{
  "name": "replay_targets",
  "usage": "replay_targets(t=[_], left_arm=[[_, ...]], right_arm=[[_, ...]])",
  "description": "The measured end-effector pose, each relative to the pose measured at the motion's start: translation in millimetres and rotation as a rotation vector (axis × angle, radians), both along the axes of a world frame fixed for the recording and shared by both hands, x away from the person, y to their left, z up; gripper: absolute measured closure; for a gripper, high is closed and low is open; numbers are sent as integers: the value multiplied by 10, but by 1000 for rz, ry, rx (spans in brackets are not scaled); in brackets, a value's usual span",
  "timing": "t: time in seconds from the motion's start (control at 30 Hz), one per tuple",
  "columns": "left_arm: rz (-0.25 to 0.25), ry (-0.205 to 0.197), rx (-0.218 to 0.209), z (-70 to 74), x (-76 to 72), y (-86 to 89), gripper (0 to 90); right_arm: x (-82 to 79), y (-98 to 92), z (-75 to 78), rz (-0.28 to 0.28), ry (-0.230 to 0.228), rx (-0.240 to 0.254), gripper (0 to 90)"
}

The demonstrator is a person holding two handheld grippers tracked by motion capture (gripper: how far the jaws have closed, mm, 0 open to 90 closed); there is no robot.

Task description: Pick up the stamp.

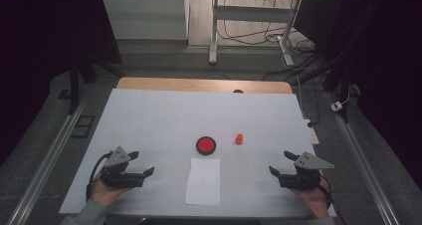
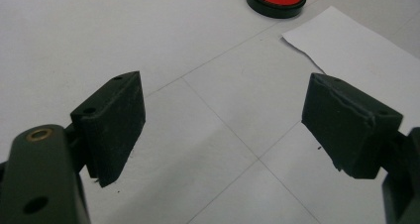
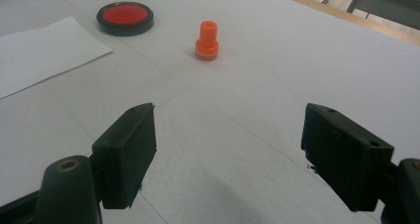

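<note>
While both hands rest low at the near edge of the white tabletop, the left gripper sits at the left and the right gripper at the right, well apart from each other. The fingers of the left gripper stand wide open with nothing between them, bare tabletop showing in the gap. The right gripper's fingers are spread just as wide and hold nothing either. Between the two grippers lies a white sheet of paper, flat and near the front edge. Just beyond the paper's far end sits a round black ink pad with a red face. To its right, near but apart from it, a small orange stamp stands upright, untouched.
</note>
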State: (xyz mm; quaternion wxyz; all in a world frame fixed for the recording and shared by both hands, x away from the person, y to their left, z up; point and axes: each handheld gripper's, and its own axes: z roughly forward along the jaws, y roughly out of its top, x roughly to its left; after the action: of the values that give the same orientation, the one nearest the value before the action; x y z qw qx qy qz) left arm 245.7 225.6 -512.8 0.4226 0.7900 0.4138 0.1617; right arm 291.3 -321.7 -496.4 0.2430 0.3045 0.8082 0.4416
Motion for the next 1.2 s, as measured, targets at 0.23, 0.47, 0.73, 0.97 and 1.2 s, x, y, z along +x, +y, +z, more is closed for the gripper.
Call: replay_targets(t=[0.23, 0.47, 0.73, 0.97, 1.2], left_arm=[[-4, -2, 17, -6, 4, -24, 170], [-3, -4, 19, -7, 2, -28, 169], [-5, -6, 26, -13, 7, -24, 169], [-3, -5, 29, -16, 35, -45, 170], [-9, -6, 35, -9, 58, -81, 170]], right_arm=[[-24, -5, -21, 2, 2, 12, 230], [-24, 5, -15, 4, 5, 7, 238], [6, 25, -7, 2, 10, 21, 247], [9, 63, 13, 3, 8, 18, 252], [36, 117, 23, 8, 10, 28, 257]])
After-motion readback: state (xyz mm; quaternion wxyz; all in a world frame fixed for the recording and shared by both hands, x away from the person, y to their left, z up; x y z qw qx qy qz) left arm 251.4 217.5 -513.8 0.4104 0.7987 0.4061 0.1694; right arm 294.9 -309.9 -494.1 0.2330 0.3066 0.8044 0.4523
